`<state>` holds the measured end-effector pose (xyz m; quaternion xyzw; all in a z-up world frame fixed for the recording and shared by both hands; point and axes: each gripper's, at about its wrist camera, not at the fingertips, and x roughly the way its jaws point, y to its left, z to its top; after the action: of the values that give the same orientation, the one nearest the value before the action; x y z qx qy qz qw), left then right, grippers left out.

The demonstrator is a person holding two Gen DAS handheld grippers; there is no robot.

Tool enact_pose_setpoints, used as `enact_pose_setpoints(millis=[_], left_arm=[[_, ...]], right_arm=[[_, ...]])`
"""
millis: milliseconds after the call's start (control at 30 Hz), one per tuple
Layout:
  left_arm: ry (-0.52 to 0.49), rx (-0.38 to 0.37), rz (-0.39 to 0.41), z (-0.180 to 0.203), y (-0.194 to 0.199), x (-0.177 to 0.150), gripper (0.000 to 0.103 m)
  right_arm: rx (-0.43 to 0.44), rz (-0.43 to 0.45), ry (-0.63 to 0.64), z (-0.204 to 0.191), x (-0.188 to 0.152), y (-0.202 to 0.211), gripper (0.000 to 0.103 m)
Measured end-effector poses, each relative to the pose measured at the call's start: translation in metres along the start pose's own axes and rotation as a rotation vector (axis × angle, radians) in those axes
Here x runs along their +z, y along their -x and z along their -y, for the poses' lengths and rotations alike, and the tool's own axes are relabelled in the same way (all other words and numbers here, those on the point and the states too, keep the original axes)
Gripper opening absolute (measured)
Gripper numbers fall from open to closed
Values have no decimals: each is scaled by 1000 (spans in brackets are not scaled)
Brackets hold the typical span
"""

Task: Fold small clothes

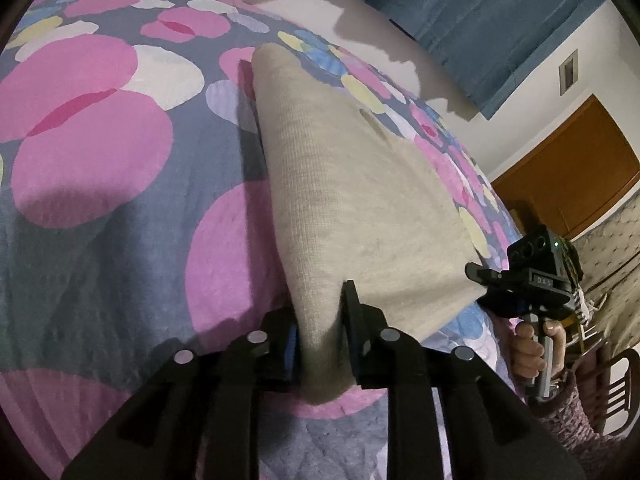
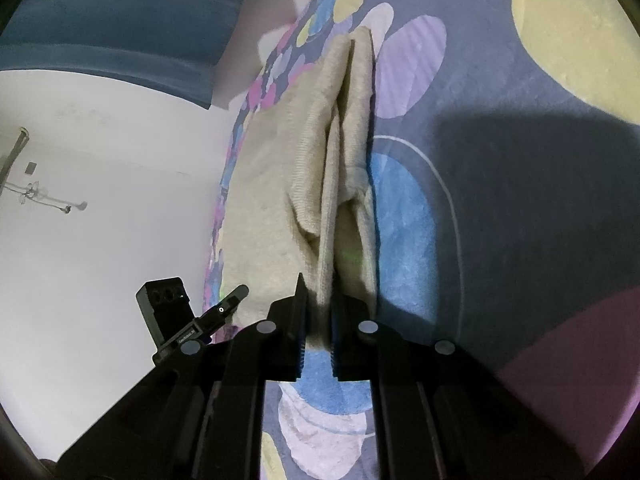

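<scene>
Now the left gripper (image 1: 320,340) pinches the near corner of a beige knitted garment (image 1: 352,200), lifted over a grey bedspread with pink and yellow ovals (image 1: 100,160). Rightward, the right gripper (image 2: 319,328) clamps the garment's other bunched edge.

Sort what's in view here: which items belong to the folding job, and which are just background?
Part of the job:
- beige knit garment, lifted off the bed
- left claw, shut on its near corner
- right claw, shut on another edge
- patterned bedspread, the folding surface

Just background:
- blue curtain
- wooden door
- wooden chair
</scene>
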<state>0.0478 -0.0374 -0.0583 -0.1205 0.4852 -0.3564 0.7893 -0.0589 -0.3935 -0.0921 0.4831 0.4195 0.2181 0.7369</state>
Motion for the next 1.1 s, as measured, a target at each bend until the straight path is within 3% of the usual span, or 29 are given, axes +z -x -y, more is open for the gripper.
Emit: enact_pose_setpoints(millis=[100, 167, 267, 700, 733, 800, 867, 1000, 1100], left_arm=[[-2, -12, -7, 0, 5, 1, 37], [-3, -22, -7, 1, 11, 1, 51], [18, -39, 40, -4, 25, 7, 61], [93, 9, 35, -21, -10, 42, 63], [91, 9, 36, -21, -10, 42, 63], [86, 9, 41, -21, -10, 41, 64], [85, 8, 41, -21, -8, 40, 64], [89, 4, 44, -17, -3, 35, 65], [73, 11, 39, -14, 0, 30, 65]], right_arm=[[-7, 14, -8, 0, 1, 10, 16], [-16, 37, -7, -2, 4, 19, 29], [-56, 78, 9, -6, 15, 29, 41], [-112, 94, -23, -1, 116, -30, 42], [-128, 97, -12, -2, 118, -33, 38], [-203, 92, 2, -1, 124, -39, 16], [-214, 95, -26, 8, 129, -41, 10], [-208, 106, -26, 7, 125, -34, 11], [-191, 94, -34, 2, 110, -28, 23]])
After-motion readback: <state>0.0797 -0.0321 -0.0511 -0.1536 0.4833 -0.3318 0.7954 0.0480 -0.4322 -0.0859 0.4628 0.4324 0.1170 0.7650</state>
